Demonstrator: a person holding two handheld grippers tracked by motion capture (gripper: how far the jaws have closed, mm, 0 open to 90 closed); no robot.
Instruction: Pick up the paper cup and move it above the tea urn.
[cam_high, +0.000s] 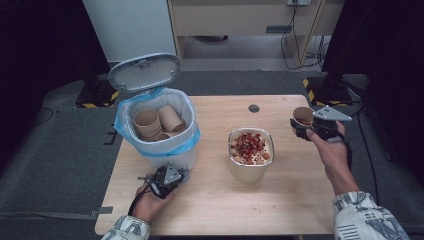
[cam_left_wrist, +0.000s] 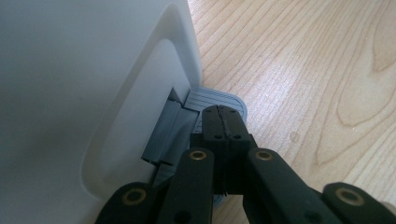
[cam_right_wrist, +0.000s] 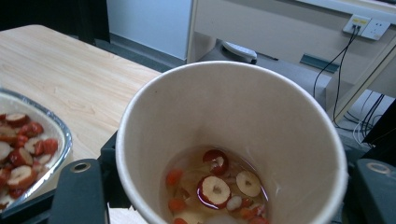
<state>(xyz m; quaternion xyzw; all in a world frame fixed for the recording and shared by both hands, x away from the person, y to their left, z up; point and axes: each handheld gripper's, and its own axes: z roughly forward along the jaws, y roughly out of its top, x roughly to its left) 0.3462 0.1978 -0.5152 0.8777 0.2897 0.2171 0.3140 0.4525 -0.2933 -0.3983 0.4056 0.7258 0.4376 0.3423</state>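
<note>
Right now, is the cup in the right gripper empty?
No, the right gripper view shows the cup holding liquid with red date slices at its bottom.

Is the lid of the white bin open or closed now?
Open: the lid stands raised behind the bin, and stacked paper cups show inside.

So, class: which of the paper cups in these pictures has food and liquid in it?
The paper cup held in the right tool at the table's right edge; red slices sit in liquid inside. The cups in the bin look empty and stacked.
</note>
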